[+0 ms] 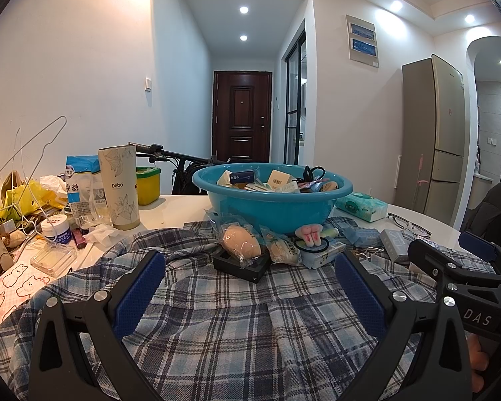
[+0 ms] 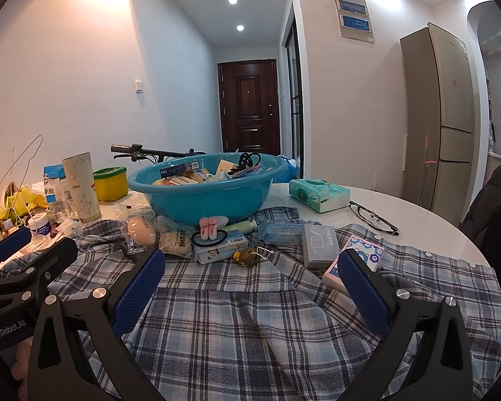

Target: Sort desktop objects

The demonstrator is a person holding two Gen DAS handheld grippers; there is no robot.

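Observation:
A blue basin [image 1: 270,207] holding several small boxes and packets stands on a plaid shirt [image 1: 233,327] spread over the white table; it also shows in the right wrist view [image 2: 203,197]. In front of it lie a packaged sponge [image 1: 242,242], a bunny hair tie [image 1: 309,235], a grey box [image 2: 319,245] and a pink box [image 2: 354,262]. My left gripper [image 1: 250,287] is open and empty over the shirt. My right gripper [image 2: 250,284] is open and empty beside it, its right finger next to the pink box.
A tall Debo cup [image 1: 118,187], a yellow tub [image 1: 147,185], sugar bags, a white jar [image 1: 55,232], wire hangers and clutter fill the left. A tissue pack [image 2: 319,193] and glasses [image 2: 374,217] lie at the right. A fridge stands beyond.

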